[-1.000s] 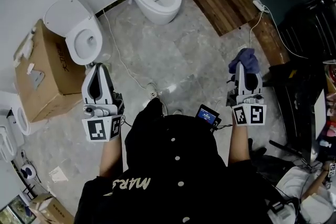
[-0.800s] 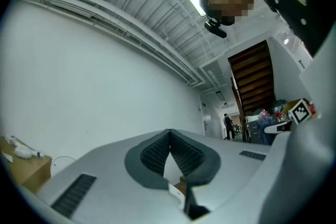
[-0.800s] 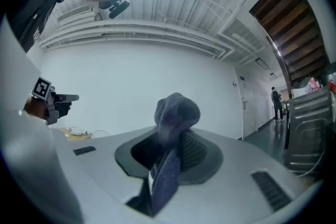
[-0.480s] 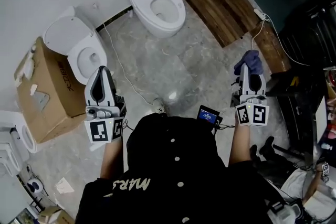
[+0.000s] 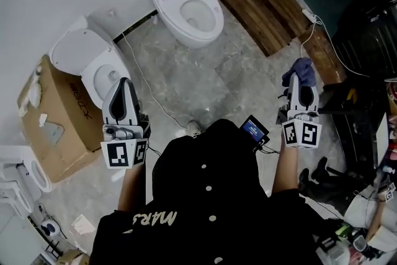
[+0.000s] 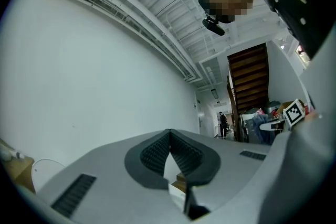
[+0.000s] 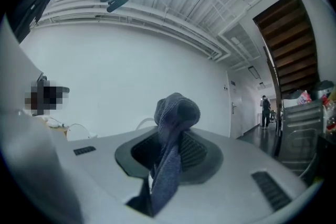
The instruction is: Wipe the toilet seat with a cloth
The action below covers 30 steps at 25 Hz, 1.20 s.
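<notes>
A white toilet (image 5: 188,8) with its lid up and seat (image 5: 215,20) down stands against the wall at the top of the head view. My right gripper (image 5: 303,79) is held out over the floor to its right, far from it, shut on a bunched blue cloth (image 5: 298,69). In the right gripper view the cloth (image 7: 170,128) sticks up from between the jaws of the right gripper (image 7: 168,152). My left gripper (image 5: 123,84) hovers beside a second white toilet (image 5: 96,68) at the left. In the left gripper view the left gripper (image 6: 169,136) is shut with nothing in it.
A cardboard box (image 5: 49,121) stands left of the second toilet. A wooden platform (image 5: 273,0) runs along the upper right, with dark equipment (image 5: 366,59) beyond it. A white cable (image 5: 146,87) trails over the marble floor. A small screen (image 5: 253,129) hangs at the person's chest.
The toilets have slid down and closer in the head view as the person moved toward them. Both grippers keep their pose, the right one still holding the cloth.
</notes>
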Tool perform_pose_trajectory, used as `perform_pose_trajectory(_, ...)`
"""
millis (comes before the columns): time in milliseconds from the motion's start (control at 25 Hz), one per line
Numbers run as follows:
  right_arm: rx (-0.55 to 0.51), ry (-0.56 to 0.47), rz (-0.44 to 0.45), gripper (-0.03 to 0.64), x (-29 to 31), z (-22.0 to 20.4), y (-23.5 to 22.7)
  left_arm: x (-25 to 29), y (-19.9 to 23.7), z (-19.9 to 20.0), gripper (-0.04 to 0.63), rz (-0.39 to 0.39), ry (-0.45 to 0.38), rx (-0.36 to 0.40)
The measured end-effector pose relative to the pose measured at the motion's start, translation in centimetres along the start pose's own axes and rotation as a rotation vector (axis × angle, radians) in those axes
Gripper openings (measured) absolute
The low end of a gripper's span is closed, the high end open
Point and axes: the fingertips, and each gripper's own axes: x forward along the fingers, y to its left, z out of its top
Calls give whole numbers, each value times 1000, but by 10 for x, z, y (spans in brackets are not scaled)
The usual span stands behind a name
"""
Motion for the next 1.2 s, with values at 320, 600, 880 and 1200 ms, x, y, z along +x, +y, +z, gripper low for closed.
perform_pose_trajectory(320,3,30,-15,83,26,-14,-10,34,0,-17,8,-29,24,-10)
perform_pose_trajectory(600,23,26,17,83,101,-31,-31,87,4,-24,8,-3,-1,-11)
perform_pose_trajectory(880,16,37,74,84,191,-38,-63,164,11,-31,8,64,18,-7)
perform_pose_trajectory(1200,10,51,127,84,279,-41,-102,245,4,-42,8,105,28,3)
